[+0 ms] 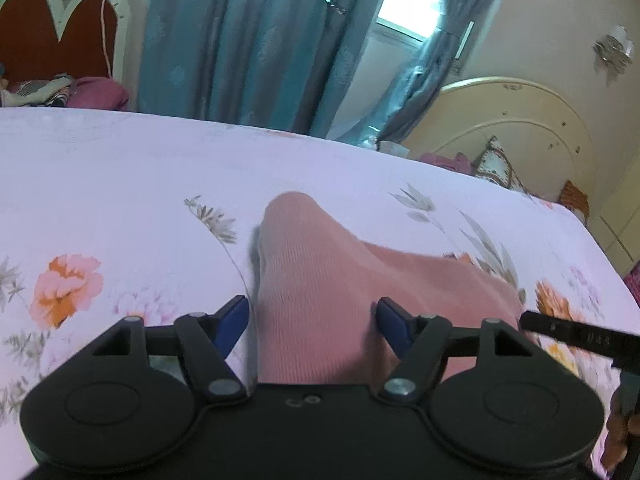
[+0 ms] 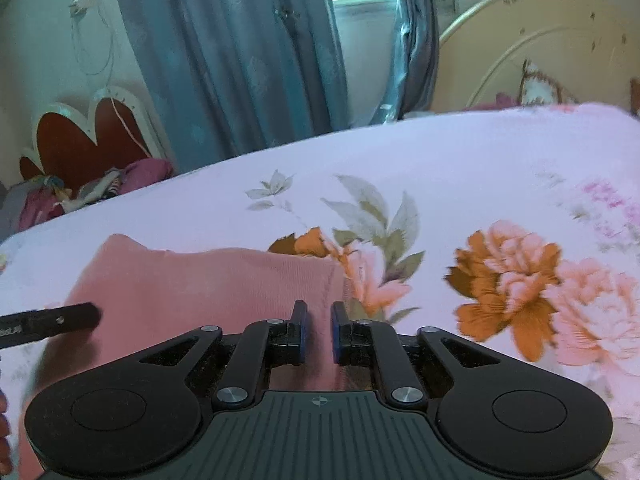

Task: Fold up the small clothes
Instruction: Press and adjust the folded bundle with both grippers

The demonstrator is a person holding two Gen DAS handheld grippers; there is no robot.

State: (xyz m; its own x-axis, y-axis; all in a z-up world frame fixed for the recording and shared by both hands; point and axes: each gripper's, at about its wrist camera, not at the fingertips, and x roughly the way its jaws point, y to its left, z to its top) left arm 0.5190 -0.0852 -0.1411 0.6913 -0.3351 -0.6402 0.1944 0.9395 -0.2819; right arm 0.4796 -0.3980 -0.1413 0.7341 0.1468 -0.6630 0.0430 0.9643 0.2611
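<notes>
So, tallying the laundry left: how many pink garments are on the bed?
1: the pink garment lies on the floral bedsheet, in front of both claws. Others may sit outside the views.

Bed in floral sheet (image 1: 160,168), blue curtains (image 1: 248,40) behind it, bright window (image 1: 416,0) between curtains, cream arched headboard (image 1: 520,120) right of curtains

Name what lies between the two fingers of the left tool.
The pink garment runs up between the left tool's spread fingers, untouched by either pad; the left wrist view shows it.
</notes>
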